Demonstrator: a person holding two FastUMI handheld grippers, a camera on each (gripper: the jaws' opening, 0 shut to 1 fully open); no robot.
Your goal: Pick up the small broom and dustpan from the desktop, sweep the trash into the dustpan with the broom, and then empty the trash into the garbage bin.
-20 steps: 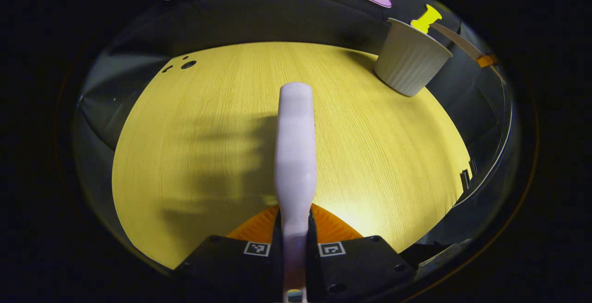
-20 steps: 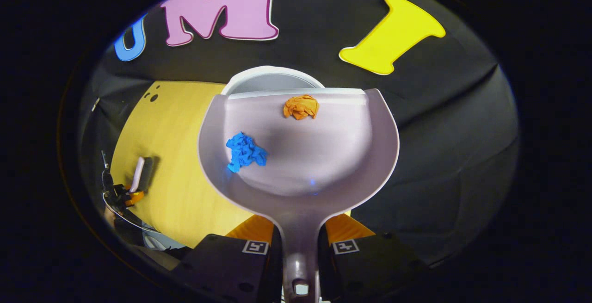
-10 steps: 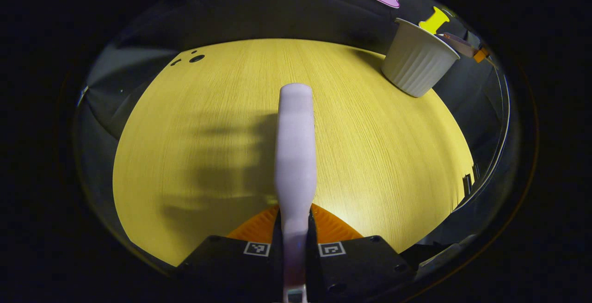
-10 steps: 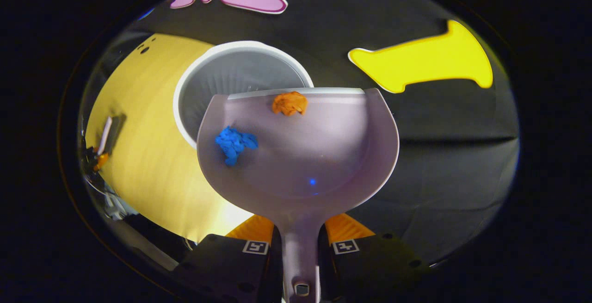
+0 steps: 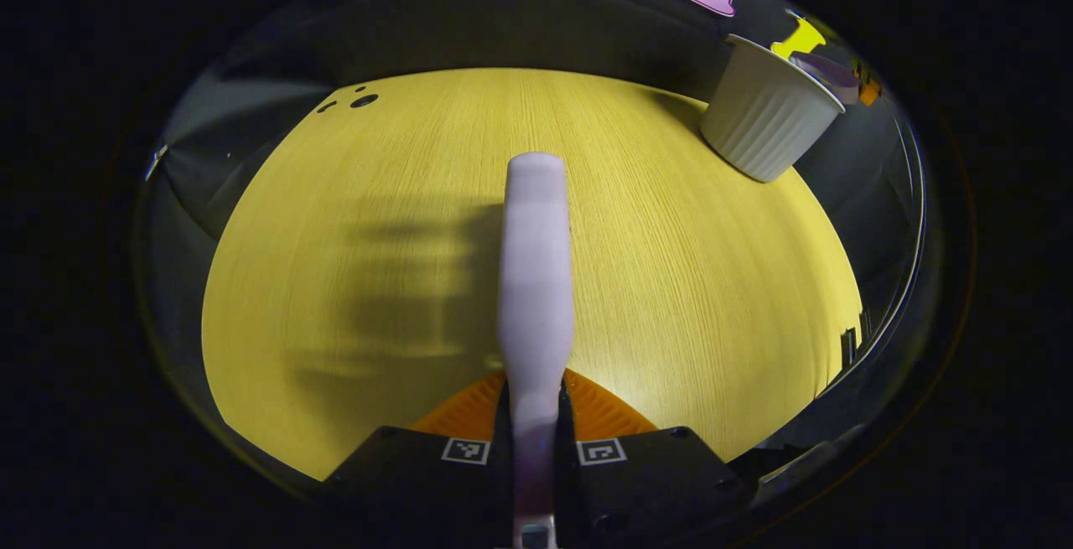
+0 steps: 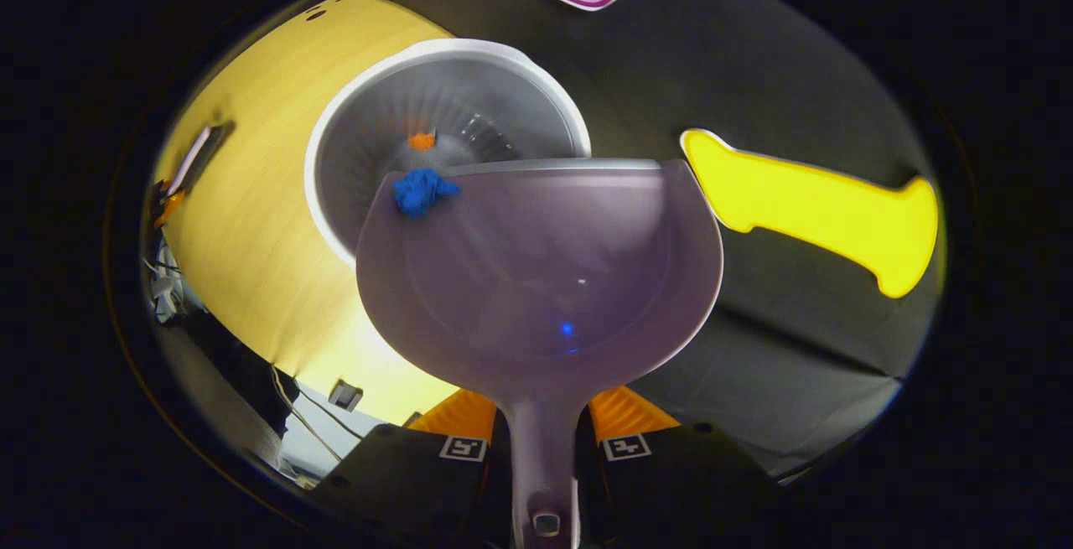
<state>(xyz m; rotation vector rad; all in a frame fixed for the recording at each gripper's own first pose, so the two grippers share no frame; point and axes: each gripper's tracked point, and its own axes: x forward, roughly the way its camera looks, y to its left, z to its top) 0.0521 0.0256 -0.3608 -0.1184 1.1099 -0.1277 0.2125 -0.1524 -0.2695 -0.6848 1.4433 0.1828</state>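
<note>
Right gripper view: right tool (image 6: 543, 440) clamps dustpan (image 6: 536, 272), blue scrap (image 6: 422, 189) at lip over bin (image 6: 352, 121); left tool (image 5: 535, 440) apparently clamps broom (image 5: 535, 281).

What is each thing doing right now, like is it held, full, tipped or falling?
Dustpan: held by its handle in the right gripper, tipped over the bin.
Blue scrap: at the dustpan's front lip, not yet in the bin.
Orange scrap: inside the bin.
Bin: upright on the table, open.
Broom: clamped in the left gripper, held above the table.
</note>
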